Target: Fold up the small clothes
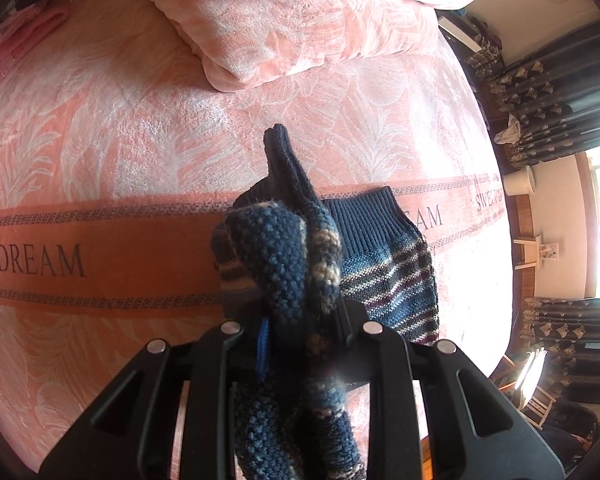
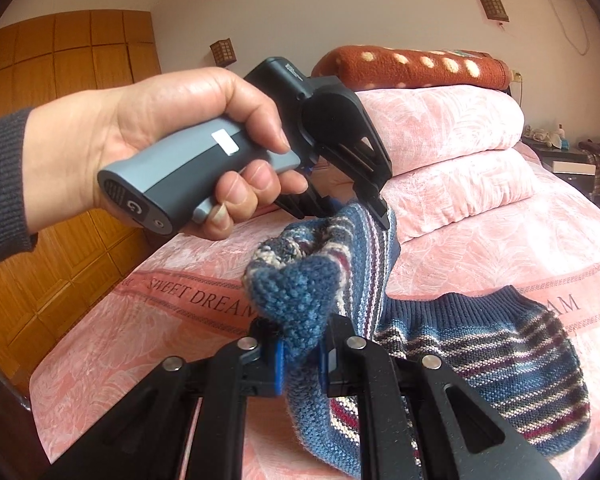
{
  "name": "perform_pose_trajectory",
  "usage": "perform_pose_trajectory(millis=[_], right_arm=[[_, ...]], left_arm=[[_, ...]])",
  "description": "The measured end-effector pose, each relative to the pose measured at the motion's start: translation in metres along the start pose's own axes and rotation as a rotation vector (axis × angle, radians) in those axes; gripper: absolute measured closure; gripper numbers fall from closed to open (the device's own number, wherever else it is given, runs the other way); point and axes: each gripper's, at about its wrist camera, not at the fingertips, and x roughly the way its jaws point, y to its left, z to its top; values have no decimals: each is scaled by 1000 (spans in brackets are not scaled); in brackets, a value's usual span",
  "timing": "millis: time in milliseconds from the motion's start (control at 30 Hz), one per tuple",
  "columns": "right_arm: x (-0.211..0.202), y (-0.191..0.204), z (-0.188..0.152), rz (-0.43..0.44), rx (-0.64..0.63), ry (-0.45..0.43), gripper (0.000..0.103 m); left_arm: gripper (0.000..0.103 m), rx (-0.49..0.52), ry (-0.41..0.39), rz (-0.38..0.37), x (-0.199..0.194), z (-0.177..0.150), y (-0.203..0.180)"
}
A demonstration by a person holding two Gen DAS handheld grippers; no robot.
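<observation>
A blue striped knitted sock (image 2: 300, 292) is lifted above the pink bed cover (image 2: 120, 360), held by both grippers. In the right wrist view my right gripper (image 2: 300, 360) is shut on the sock's thick blue end. A hand (image 2: 160, 140) holds my left gripper (image 2: 380, 214), which pinches the sock's striped upper edge. In the left wrist view the left gripper (image 1: 304, 328) is shut on the bunched sock (image 1: 280, 264), and a dark navy part sticks up. A matching sock (image 2: 500, 352) (image 1: 384, 268) lies flat on the cover to the right, ribbed cuff away from me.
Folded pink quilts (image 2: 452, 140) (image 1: 300, 20) are stacked at the head of the bed, with a red dotted pillow (image 2: 412, 66) on top. A wooden wardrobe (image 2: 60, 120) stands left of the bed. Dark curtains (image 1: 548, 92) and small furniture lie beyond the bed's right edge.
</observation>
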Motion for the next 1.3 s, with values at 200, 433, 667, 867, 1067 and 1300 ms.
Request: perform_pose_trajectory(millis=[200, 433, 667, 867, 1067, 1300], right_arm=[[-16, -17, 2, -19, 22, -7, 91], [-26, -46, 7, -33, 88, -17, 91], [-35, -71, 6, -61, 138, -14, 91], [-44, -101, 2, -95, 192, -8, 91], [-46, -120, 0, -115, 225, -4, 91], [-47, -139, -3, -133, 262, 5, 91]], left_arm=[[81, 20, 6, 10, 5, 0, -26], [81, 19, 3, 23, 17, 5, -47], [81, 41, 17, 40, 34, 10, -74], [81, 56, 27, 45, 50, 12, -94], [81, 69, 42, 52, 67, 14, -111], [81, 75, 49, 61, 83, 15, -125]])
